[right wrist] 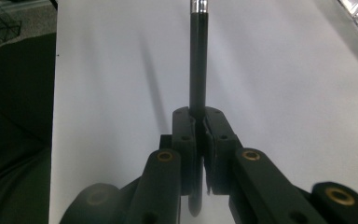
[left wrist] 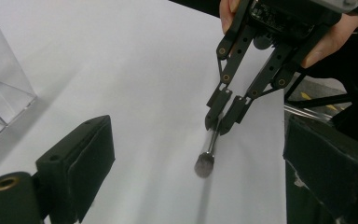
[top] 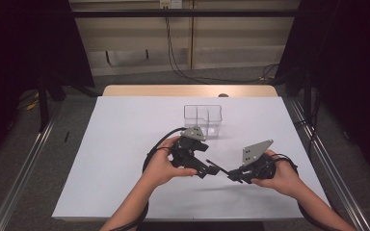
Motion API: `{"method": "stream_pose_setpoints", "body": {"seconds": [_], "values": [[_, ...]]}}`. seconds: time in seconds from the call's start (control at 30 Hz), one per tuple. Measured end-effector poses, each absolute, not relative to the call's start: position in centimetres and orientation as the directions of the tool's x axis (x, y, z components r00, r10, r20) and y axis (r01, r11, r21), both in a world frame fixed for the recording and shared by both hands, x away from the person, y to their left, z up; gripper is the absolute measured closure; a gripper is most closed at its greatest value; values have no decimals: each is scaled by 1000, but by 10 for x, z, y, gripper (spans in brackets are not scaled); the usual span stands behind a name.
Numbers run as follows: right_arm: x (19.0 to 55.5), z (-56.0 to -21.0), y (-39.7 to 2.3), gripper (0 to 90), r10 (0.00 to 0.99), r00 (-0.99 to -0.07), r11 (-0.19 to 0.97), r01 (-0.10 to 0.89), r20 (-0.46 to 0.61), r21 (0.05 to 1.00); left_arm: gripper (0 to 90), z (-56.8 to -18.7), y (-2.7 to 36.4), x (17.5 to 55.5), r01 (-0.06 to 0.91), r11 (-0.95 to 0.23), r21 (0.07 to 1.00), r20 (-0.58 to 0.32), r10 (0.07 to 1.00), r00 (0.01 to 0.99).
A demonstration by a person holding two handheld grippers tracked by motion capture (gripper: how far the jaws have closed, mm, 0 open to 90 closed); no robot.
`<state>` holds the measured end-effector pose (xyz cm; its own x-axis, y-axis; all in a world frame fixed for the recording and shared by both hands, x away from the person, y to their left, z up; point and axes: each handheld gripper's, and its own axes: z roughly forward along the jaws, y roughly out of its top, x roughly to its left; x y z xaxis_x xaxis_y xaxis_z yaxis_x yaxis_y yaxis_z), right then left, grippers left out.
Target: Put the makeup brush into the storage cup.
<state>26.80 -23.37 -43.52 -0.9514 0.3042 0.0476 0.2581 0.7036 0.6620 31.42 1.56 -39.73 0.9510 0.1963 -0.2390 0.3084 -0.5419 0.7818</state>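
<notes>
A thin dark pen (top: 218,168) with a silver end is held level above the white sheet. My right gripper (top: 233,175) is shut on its rear part; in the right gripper view the pen (right wrist: 197,60) runs straight out from between the pressed jaws of that gripper (right wrist: 199,122). My left gripper (top: 207,168) faces it from the left, open. In the left gripper view its two black pads stand wide apart, and the pen's silver end (left wrist: 204,164) points into the gap without touching either pad. The right gripper (left wrist: 220,125) shows there, clamped on the pen.
A clear plastic box (top: 202,120) with dividers stands behind the grippers, mid-table; its corner shows in the left gripper view (left wrist: 0,93). A white sheet (top: 125,144) covers the table. Metal rails run along both sides of the table.
</notes>
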Motion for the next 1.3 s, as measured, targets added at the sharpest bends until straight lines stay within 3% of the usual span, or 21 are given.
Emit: {"method": "stream_pose_setpoints", "body": {"seconds": [1.3], "values": [[265, -440, -234, 843, 402, -897, 375, 344, 183, 861, 66, -407, 26, 314, 342, -363, 866, -275, 226, 935]]}}
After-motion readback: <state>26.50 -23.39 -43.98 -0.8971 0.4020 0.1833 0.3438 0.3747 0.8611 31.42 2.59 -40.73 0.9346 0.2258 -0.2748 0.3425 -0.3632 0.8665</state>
